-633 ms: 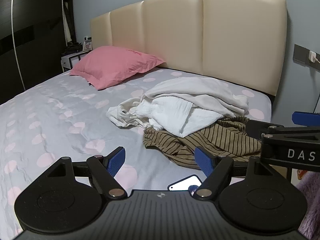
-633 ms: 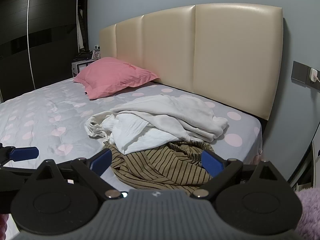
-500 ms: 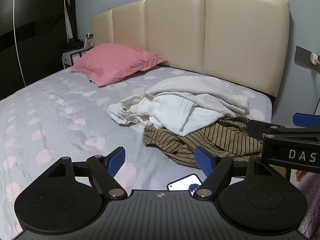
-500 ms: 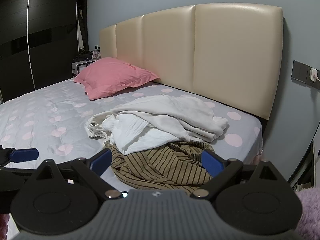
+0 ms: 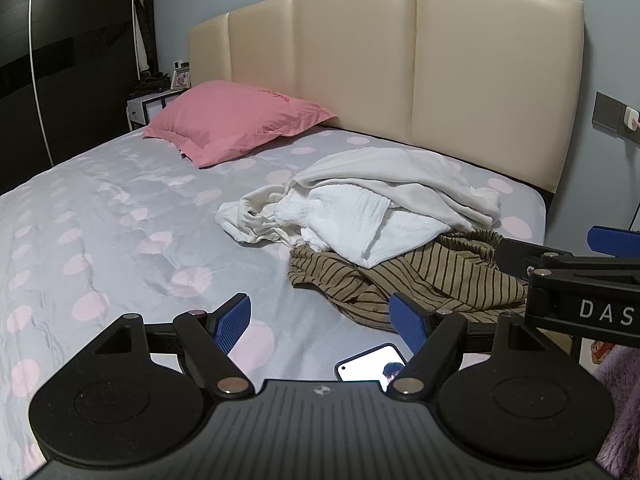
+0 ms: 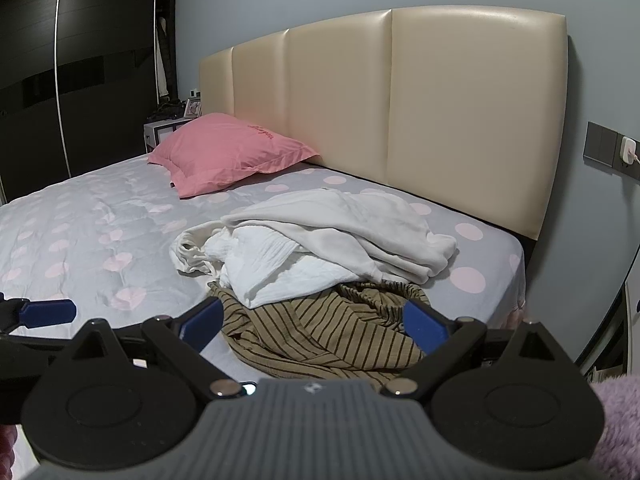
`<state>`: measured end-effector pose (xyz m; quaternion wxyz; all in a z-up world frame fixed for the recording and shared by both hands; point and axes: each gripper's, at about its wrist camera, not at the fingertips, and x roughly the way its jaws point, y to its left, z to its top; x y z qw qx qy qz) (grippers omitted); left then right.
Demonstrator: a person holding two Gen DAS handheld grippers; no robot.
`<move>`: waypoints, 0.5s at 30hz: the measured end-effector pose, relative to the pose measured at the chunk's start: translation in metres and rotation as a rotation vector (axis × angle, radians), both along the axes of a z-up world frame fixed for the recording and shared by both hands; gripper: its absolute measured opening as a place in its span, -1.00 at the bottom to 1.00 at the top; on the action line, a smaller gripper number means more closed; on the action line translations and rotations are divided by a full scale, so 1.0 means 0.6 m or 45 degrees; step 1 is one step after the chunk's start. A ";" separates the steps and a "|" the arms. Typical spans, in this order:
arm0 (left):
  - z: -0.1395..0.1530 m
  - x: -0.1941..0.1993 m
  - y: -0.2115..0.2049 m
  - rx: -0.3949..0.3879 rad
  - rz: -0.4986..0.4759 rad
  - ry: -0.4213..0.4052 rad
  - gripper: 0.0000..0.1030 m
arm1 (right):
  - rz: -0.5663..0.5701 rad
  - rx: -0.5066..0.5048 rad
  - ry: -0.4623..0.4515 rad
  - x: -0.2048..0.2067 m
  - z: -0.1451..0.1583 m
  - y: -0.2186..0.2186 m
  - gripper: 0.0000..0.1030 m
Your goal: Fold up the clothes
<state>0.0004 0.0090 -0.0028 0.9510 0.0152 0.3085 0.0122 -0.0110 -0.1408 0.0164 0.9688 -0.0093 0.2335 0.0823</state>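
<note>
Straight ahead of the right gripper (image 6: 314,322), jaws spread wide and empty: striped garment (image 6: 320,332) on the bed (image 6: 80,240), white clothes (image 6: 320,240) heaped just beyond. Off to the left, left gripper (image 5: 320,322) likewise released, pile up and rightward. Right side nearer, probably first to reach.

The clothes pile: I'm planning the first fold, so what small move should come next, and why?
Probably bring the right tongs down onto the striped garment. Both tongs are open and empty, and that garment lies nearest, partly under the white clothes, so its free front edge looks easiest to grab.
</note>
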 end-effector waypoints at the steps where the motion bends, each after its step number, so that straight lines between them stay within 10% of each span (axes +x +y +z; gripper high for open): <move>1: 0.000 0.001 -0.001 0.001 0.000 0.002 0.47 | 0.001 -0.002 0.005 0.002 0.001 0.000 0.90; 15: -0.005 0.002 0.000 0.008 0.007 0.009 0.47 | 0.010 -0.005 0.010 0.005 -0.002 0.006 0.90</move>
